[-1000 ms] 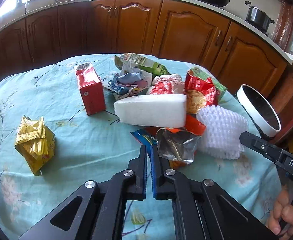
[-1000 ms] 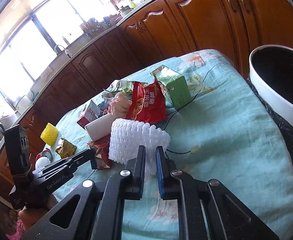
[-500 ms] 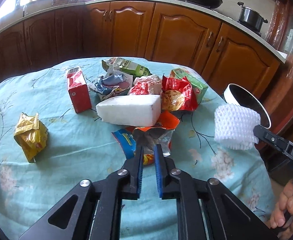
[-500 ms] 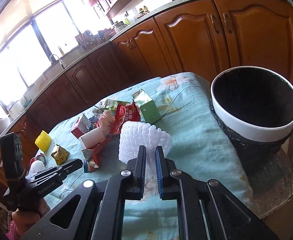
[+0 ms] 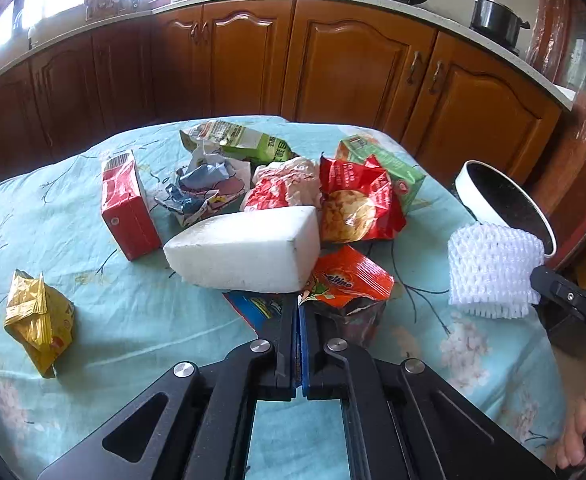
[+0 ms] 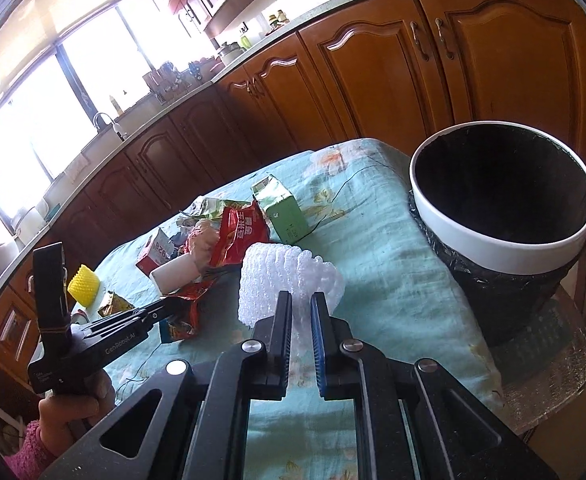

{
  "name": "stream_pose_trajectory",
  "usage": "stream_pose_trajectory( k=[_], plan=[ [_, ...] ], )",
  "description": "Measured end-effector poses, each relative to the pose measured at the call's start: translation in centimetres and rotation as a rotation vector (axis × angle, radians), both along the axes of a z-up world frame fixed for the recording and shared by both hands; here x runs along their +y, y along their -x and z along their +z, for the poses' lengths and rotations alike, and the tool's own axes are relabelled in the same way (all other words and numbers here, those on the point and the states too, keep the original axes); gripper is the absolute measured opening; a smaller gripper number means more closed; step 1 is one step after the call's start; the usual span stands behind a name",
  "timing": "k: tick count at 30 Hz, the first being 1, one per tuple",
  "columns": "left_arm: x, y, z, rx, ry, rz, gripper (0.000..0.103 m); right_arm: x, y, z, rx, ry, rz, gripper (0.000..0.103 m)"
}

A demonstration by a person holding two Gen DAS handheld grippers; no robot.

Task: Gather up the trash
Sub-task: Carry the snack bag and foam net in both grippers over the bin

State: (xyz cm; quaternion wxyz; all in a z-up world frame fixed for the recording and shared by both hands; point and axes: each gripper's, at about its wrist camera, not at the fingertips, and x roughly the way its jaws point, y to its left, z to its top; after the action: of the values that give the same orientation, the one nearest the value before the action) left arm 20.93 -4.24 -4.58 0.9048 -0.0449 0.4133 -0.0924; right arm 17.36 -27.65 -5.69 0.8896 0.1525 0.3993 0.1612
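My right gripper (image 6: pixel 301 300) is shut on a white foam fruit net (image 6: pixel 289 280) and holds it above the table, left of the white-rimmed black bin (image 6: pixel 505 240). The net also shows in the left wrist view (image 5: pixel 493 272), in front of the bin (image 5: pixel 469 192). My left gripper (image 5: pixel 297 304) is shut and sits at the near edge of the trash pile, its tips against an orange snack wrapper (image 5: pixel 349 280) and a blue wrapper (image 5: pixel 261 308). I cannot tell whether it pinches either. A white foam block (image 5: pixel 245 252) lies just beyond.
On the teal floral tablecloth (image 5: pixel 133 320) lie a red carton (image 5: pixel 127 208), a crumpled yellow wrapper (image 5: pixel 39 320), a red chip bag (image 5: pixel 357 204), green cartons (image 5: pixel 389 168) and crumpled paper (image 5: pixel 205 184). A yellow foam net (image 6: pixel 83 290) lies far left. Wooden cabinets stand behind.
My right gripper lifted the foam net off the table and carried it right, toward the bin. My left gripper moved forward to the orange and blue wrappers and its jaws drew closer together.
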Motion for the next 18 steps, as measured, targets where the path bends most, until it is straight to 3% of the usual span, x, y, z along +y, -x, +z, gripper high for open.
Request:
stream_pose_trajectory(
  k=[7,18],
  plan=[
    [-1.6,1.8,1.1,0.007,0.102,-0.075,0.0,-1.9,0.7,1.1,-0.035,0.021,-0.029,0.009],
    [-6.5,1.3,2.8,-0.003,0.109,-0.171,0.0,-6.9,1.6,1.7,-0.05,0.036,-0.115,0.009]
  ],
)
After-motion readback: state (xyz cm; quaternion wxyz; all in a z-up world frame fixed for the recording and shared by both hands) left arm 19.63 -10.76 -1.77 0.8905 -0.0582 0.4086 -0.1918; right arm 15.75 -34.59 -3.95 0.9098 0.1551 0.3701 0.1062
